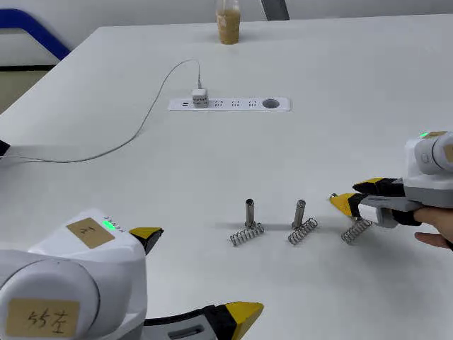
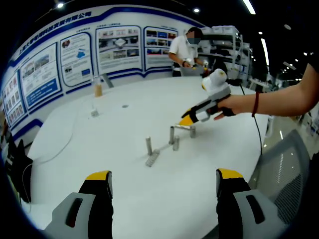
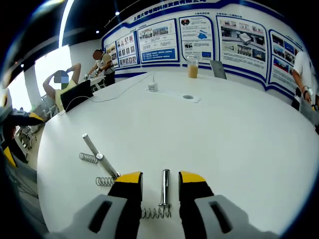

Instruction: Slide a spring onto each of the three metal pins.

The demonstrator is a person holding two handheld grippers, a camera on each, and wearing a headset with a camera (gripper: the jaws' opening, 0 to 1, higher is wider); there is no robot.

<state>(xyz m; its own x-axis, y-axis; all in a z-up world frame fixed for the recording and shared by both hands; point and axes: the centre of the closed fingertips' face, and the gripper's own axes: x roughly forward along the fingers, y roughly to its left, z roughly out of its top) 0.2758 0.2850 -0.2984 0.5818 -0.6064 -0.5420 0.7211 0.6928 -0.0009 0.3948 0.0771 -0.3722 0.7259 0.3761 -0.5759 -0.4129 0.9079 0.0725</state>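
Observation:
Two upright metal pins stand on the white table, each with a spring lying at its foot. A third spring lies further right. My right gripper is open low over the table with the third pin standing between its yellow fingertips, and that spring lies just below it. My left gripper hangs open and empty at the near left, a good way short of the pins.
A white power strip with a plugged charger and a trailing cable lies mid-table. A cup of brownish drink stands at the far edge. People sit and stand beyond the table.

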